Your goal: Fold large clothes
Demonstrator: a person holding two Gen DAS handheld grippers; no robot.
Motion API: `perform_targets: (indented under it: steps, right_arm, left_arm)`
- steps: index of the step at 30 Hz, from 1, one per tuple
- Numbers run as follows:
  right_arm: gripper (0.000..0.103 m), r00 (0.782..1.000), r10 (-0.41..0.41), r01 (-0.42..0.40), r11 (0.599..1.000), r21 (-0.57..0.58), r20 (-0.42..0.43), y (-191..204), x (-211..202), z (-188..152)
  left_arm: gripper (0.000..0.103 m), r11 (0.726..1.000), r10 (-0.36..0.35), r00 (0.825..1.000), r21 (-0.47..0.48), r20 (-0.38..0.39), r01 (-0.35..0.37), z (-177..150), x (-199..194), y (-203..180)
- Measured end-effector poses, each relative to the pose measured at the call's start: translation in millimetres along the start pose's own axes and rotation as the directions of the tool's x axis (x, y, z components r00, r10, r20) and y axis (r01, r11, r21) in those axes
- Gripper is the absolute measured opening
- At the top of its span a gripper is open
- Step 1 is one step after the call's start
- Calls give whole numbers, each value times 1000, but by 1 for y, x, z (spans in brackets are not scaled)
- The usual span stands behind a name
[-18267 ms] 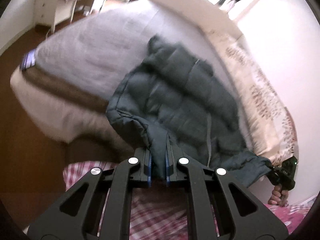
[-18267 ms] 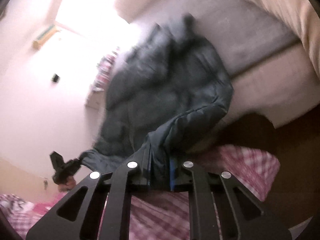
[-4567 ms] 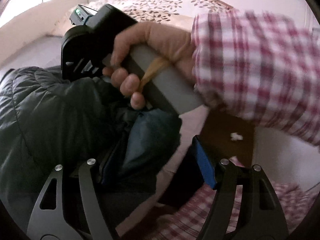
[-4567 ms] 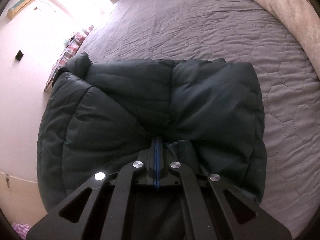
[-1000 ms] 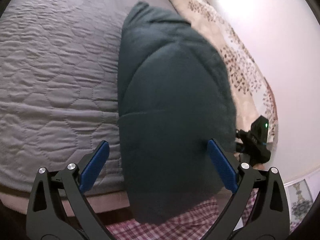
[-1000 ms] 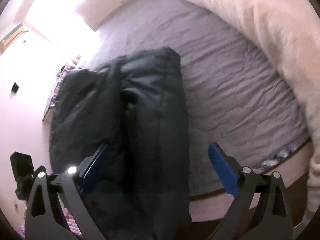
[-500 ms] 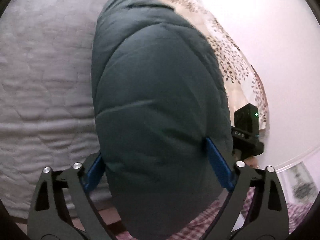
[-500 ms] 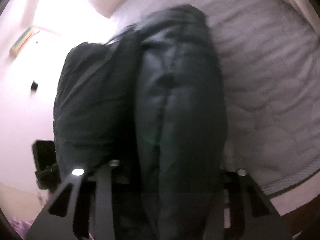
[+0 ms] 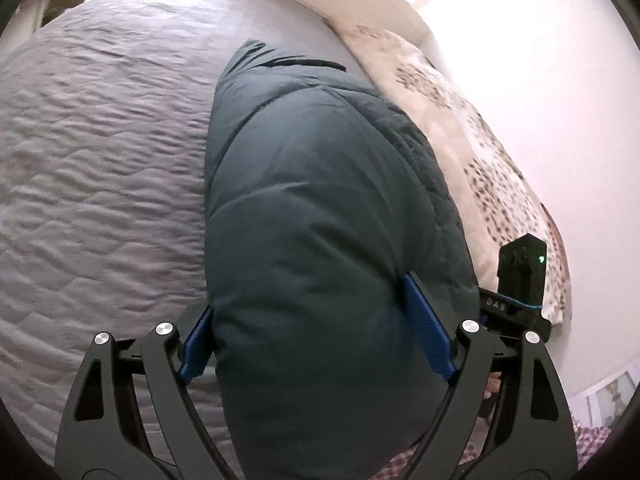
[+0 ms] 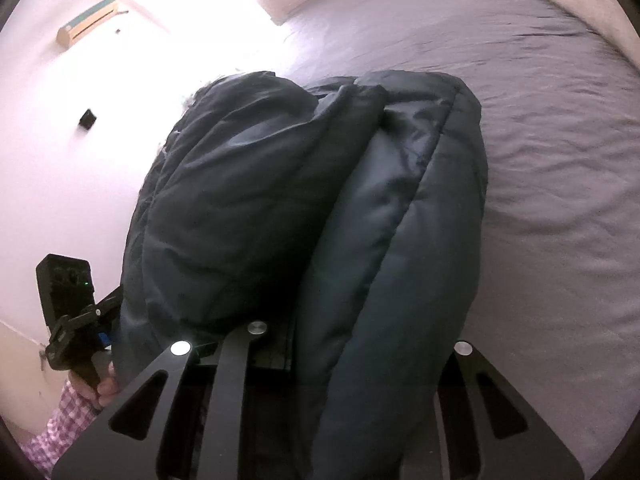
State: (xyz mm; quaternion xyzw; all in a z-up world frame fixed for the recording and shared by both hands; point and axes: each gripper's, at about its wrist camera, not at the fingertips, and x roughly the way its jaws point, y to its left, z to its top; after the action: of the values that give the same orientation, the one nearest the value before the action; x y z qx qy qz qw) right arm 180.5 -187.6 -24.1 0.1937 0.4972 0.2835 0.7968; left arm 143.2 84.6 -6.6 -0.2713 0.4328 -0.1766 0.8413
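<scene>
The jacket (image 9: pixel 320 240), a dark teal puffer of smooth, slightly glossy fabric, is folded into a thick, rounded bundle and sits on the bed (image 9: pixel 100 160) near its front edge, with its quilted panels bulging between stitched seams. From the right wrist view the jacket (image 10: pixel 304 208) shows as two fat layers pressed side by side, a deep crease running between them. The left gripper (image 9: pixel 316 340) straddles the near end of the bundle: its jaws stand wide, and the blue ribbed pads (image 9: pixel 426 332) press into the padding on either side, so it grips the jacket across its full thickness. The right gripper (image 10: pixel 356 344) also has the bundle between its black arms, which stand spread about one fat layer; its pads are buried under the fabric, so it appears to clamp the jacket, though the contact itself is hidden. The bed is covered in grey quilted cloth, stitched in a honeycomb pattern and rippled with fine wrinkles. Beyond the jacket, along the far side of the bed, lies a cream duvet (image 9: pixel 472 152) printed with brown leaf sprigs, against a plain pale wall (image 9: pixel 560 80).
</scene>
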Motion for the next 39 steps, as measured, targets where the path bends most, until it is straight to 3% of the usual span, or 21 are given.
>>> perform_targets:
  steps: [4,9,11,16,20,25,29,33,39]
  right_arm:
    - [23,1000,-18,18,999,-37,-20,6,13,2]
    - [26,999,-29,30,999,22,-32,-11,14,4]
    - [41,997,-67,68,997,45,-22,-16,9,3]
    - [60,986,-148,147,989,12,77,-16,-29,-6]
    - [62,966,-207,212,977,-18,156,-13,-65,-24]
    - [62,942,-278,295,953,-70,188,8,-94,-64]
    - [62,920,-340,368,920,-132,196,33,-90,-104]
    - [62,916,-362,390,905,-171,172,47,-79,-141]
    - [62,907,-383,416,878,-235,174,68,-71,-169]
  left_arm:
    - [84,999,-13,1000,-29,1,13,-13,1,16]
    - [90,999,-7,1000,-44,18,7,-18,1,21]
    - [90,998,18,1000,-56,19,-16,-19,-4,21]
    - [90,996,60,996,-65,69,-55,-26,-33,21]
    - [90,996,85,989,-41,119,-81,-36,-60,7]
    - [90,975,205,963,49,175,-216,-60,-86,-21]
    - [90,952,274,941,85,196,-295,-84,-98,-39]
    - [90,929,338,924,90,177,-358,-112,-103,-46]
    - [90,874,443,879,136,174,-467,-150,-102,-61]
